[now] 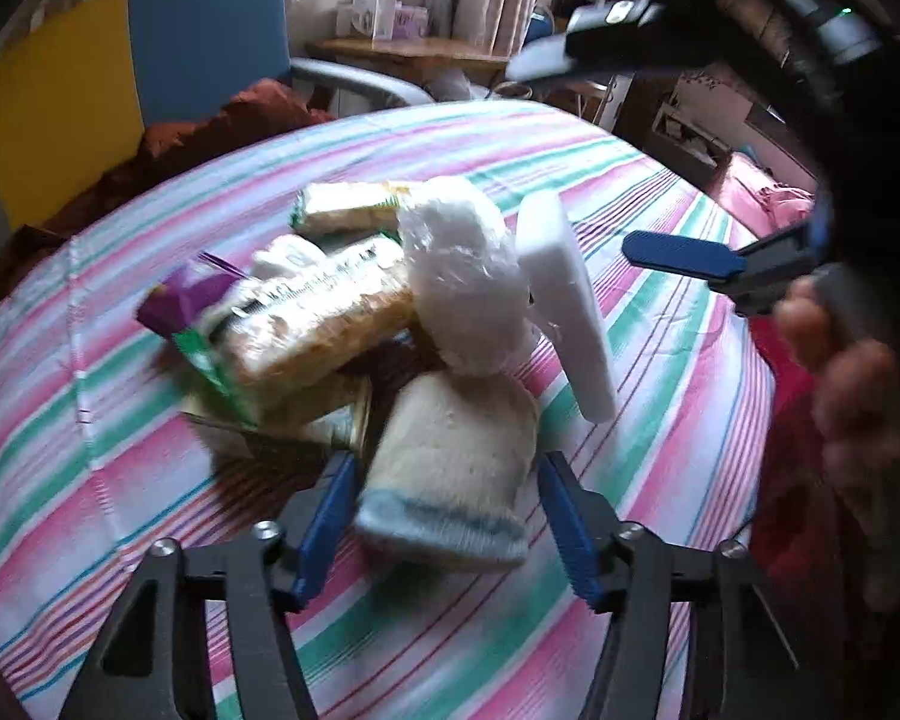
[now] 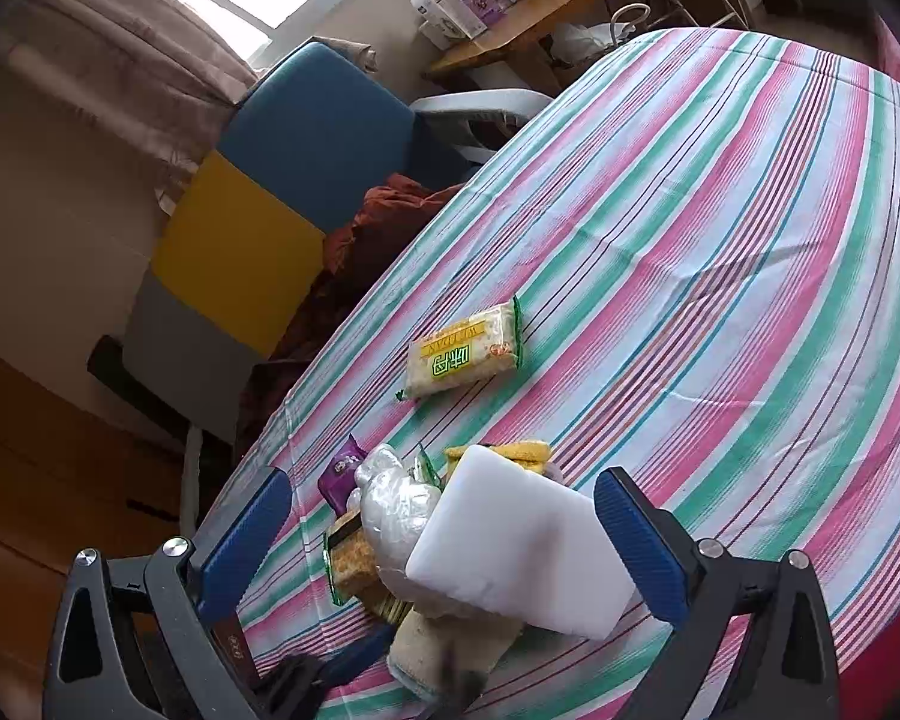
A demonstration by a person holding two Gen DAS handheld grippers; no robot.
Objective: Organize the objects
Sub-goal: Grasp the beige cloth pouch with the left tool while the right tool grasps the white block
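A pile of objects lies on the striped tablecloth (image 1: pixel 630 192): a cream towel with a blue edge (image 1: pixel 450 480), a white plastic-wrapped bundle (image 1: pixel 456 264), a white foam block (image 1: pixel 564 300) standing on end, snack packets (image 1: pixel 318 318) and a purple packet (image 1: pixel 180 300). My left gripper (image 1: pixel 450 528) is open, its blue fingers on either side of the towel's near end. My right gripper (image 2: pixel 444 534) is open above the foam block (image 2: pixel 510 546) and bundle (image 2: pixel 396 504); one finger (image 1: pixel 684 255) shows in the left wrist view. A separate snack packet (image 2: pixel 465 354) lies further off.
A blue and yellow chair (image 1: pixel 204 30) with a rust-brown cloth (image 1: pixel 234 120) stands beyond the table's far edge. A wooden shelf (image 1: pixel 414 51) holds boxes. A person's hand (image 1: pixel 840 390) shows at the right. A pink-red fabric (image 1: pixel 774 198) lies past the table's right edge.
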